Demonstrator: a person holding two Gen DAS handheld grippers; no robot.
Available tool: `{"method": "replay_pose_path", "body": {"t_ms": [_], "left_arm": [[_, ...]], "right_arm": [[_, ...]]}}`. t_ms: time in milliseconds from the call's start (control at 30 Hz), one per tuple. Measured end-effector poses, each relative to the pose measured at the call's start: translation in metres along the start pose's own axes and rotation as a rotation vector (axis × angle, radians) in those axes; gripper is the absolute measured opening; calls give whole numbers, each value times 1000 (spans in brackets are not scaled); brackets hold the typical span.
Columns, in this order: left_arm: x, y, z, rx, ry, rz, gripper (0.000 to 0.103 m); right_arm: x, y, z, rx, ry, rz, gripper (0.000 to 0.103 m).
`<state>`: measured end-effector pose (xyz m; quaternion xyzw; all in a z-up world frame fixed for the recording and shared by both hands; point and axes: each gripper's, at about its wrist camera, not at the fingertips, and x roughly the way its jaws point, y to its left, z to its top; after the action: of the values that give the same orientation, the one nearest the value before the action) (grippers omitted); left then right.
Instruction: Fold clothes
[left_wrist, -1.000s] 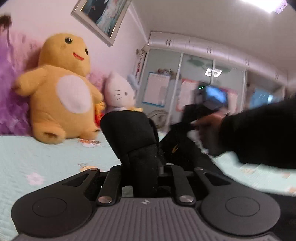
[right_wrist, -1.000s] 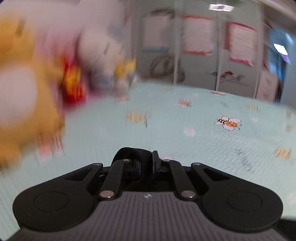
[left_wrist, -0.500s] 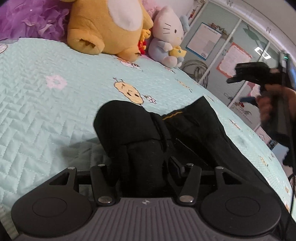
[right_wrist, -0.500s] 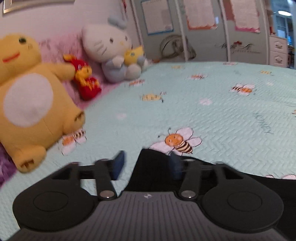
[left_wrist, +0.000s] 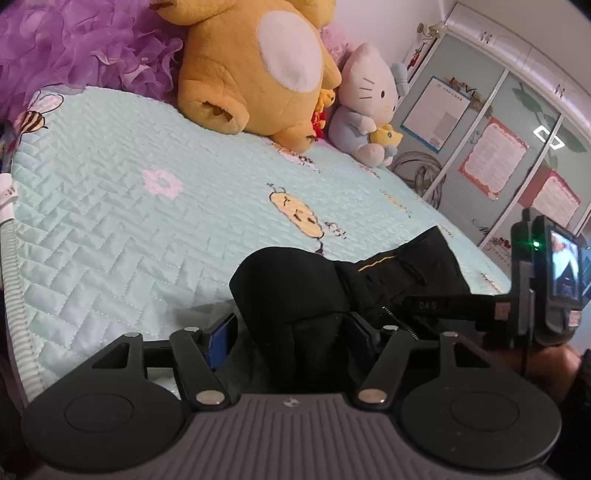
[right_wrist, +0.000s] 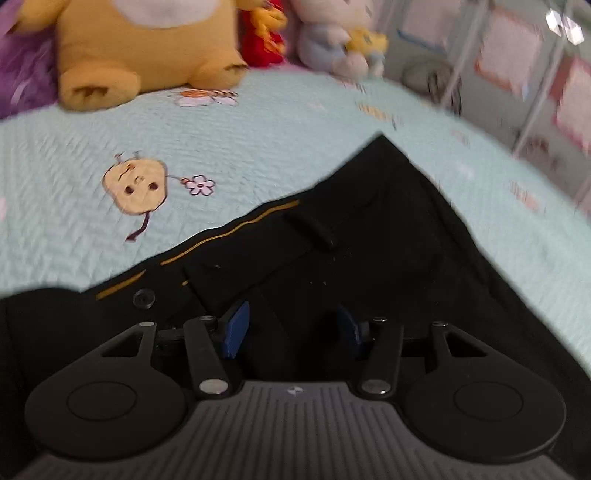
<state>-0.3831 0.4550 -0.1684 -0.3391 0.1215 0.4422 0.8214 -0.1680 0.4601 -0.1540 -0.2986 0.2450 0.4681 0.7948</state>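
Black trousers with a yellow stitched line along the waistband lie on the mint quilted bedspread. A bunched fold of them rises between the blue pads of my left gripper, which is open, with a gap beside the left pad. In the right wrist view the trousers spread flat, button and belt loop showing. My right gripper is open low over the waistband, its pads apart. The left wrist view shows the right gripper's finger reaching in from the right, held by a hand.
A big yellow plush, a small red one and a white cat plush sit at the head of the bed, with purple ruffled fabric beside them. The bed's edge runs along the left. Wardrobe doors stand beyond.
Both grippers came down from a raised hold to the bed with the trousers. The left jaws spread wide off the bunched cloth, and the right gripper opened over the waistband.
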Motion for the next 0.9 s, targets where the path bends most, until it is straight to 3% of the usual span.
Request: {"method": "replay_pose_path", "body": {"t_ms": [100, 333, 433, 567, 633, 733, 900], "left_arm": [[9, 4, 1, -28, 28, 14, 69], [11, 5, 1, -21, 24, 21, 71], [12, 5, 0, -15, 22, 24, 71], [13, 5, -1, -7, 19, 28, 71], [13, 5, -1, -4, 18, 29, 72], [14, 5, 0, -6, 18, 29, 72], [15, 4, 0, -3, 16, 34, 73]], "right_arm": [[-2, 1, 0, -20, 3, 17, 42], [-14, 20, -14, -221, -14, -9, 44], [-7, 15, -18, -209, -31, -34, 44], [-2, 16, -15, -220, -29, -44, 12], [-12, 16, -13, -187, -57, -40, 9], [-37, 10, -9, -111, -136, 2, 6], [-58, 11, -11, -105, -163, 147, 0]]}}
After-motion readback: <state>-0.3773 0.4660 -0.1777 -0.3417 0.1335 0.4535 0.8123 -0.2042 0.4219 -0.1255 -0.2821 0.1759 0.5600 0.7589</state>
